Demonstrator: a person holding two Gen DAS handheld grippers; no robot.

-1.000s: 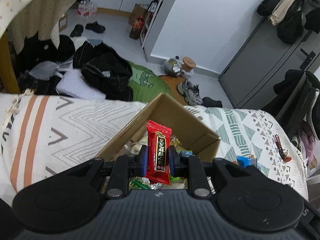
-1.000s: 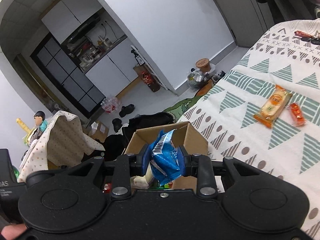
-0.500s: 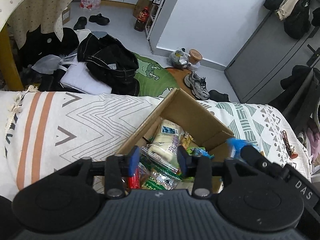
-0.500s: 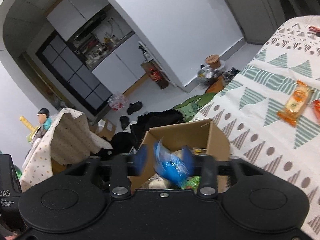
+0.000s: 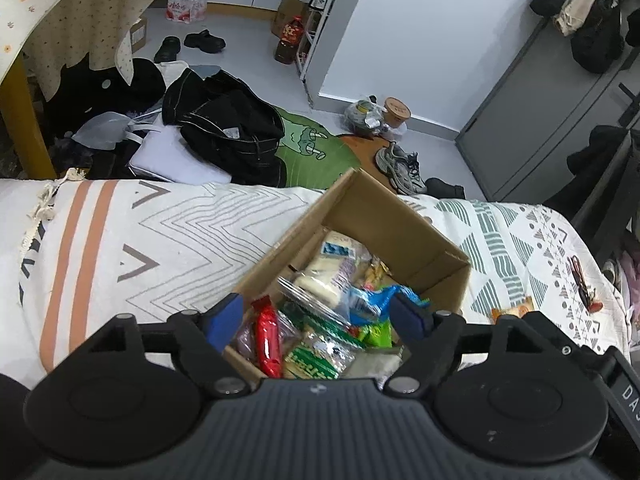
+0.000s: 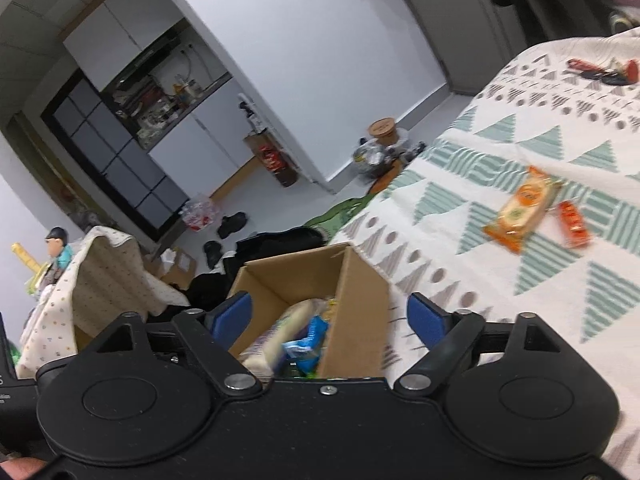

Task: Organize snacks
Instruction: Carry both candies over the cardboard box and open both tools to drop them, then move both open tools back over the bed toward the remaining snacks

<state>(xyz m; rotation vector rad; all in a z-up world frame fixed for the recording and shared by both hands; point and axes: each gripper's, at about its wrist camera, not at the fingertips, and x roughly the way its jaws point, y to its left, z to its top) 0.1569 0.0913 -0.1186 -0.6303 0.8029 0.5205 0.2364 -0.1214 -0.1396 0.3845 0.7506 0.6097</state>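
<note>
An open cardboard box (image 5: 384, 220) (image 6: 360, 292) sits on the patterned bed cover and holds several snack packets. Among them lie a red packet (image 5: 268, 336) and a blue packet (image 5: 368, 300) (image 6: 308, 340). My left gripper (image 5: 320, 316) hangs open just above the box's near side, nothing between its blue pads. My right gripper (image 6: 332, 320) is also open over the box, with nothing in it. On the cover to the right lie an orange packet (image 6: 520, 208) and a small red-orange packet (image 6: 574, 224).
The bed cover (image 5: 152, 240) spreads left and right of the box. Keys (image 6: 600, 70) lie at the far right of the bed. Beyond the bed, the floor holds black clothes (image 5: 228, 128), a green mat (image 5: 308, 152) and shoes (image 5: 400, 168).
Both grippers have opened. The red packet left the left gripper and the blue packet left the right gripper; both now lie in the box. Both cameras moved closer over the box.
</note>
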